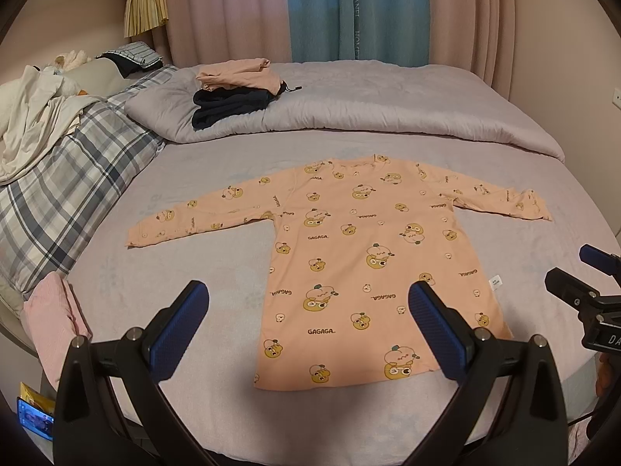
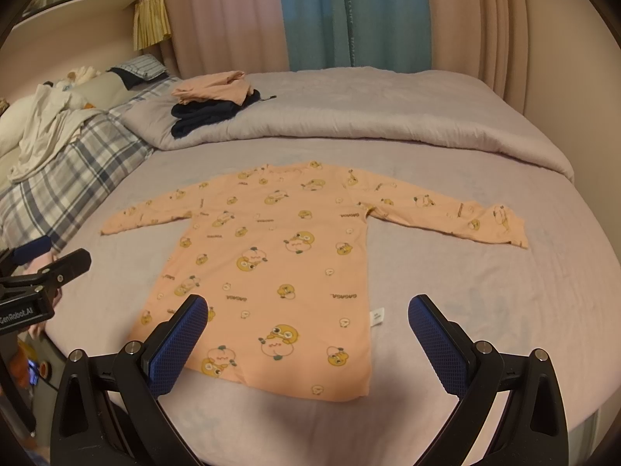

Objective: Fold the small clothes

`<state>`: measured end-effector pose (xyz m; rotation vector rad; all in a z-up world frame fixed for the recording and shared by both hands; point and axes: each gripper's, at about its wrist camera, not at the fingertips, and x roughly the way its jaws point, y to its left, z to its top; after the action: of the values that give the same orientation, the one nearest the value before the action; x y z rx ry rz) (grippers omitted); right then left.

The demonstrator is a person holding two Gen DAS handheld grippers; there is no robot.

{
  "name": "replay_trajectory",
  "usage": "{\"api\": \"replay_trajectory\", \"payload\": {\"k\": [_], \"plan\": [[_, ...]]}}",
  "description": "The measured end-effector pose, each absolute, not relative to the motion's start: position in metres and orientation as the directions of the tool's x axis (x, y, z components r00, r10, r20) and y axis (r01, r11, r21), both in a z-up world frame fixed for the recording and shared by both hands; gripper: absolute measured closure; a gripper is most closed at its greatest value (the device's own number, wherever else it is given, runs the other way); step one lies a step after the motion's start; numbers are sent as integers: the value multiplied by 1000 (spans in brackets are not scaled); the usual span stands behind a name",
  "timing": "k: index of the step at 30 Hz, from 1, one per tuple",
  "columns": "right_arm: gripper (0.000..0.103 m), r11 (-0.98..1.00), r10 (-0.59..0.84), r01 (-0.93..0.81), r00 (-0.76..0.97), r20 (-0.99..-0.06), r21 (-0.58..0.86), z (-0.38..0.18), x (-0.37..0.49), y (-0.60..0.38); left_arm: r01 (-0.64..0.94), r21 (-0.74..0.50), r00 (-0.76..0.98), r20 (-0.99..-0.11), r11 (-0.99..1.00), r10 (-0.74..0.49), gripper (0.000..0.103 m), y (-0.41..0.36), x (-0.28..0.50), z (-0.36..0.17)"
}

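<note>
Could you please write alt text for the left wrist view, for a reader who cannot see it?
A peach long-sleeved shirt printed with cartoon figures lies flat, sleeves spread, on a lilac bed sheet. The open left gripper hovers above the hem, the right gripper at the right edge. Folded clothes sit on the duvet behind.

home bedroom, bed point(image 1: 388, 89) with grey quilt, plaid pillow point(image 1: 66, 202), pink and blue curtains point(image 1: 330, 7)

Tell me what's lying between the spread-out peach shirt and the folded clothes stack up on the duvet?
Only bare bed sheet and the duvet's rolled edge separate the peach shirt from the folded stack; both wrist views show it.
</note>
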<state>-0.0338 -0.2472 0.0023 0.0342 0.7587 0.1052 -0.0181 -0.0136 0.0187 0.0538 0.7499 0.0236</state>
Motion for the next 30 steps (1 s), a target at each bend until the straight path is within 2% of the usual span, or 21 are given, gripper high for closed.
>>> {"api": "replay_trajectory", "payload": {"k": [30], "plan": [[1, 994, 107, -81, 718, -688, 70, 0, -33, -246, 2, 54, 721, -692, 999, 36, 0, -7, -17, 10]]}}
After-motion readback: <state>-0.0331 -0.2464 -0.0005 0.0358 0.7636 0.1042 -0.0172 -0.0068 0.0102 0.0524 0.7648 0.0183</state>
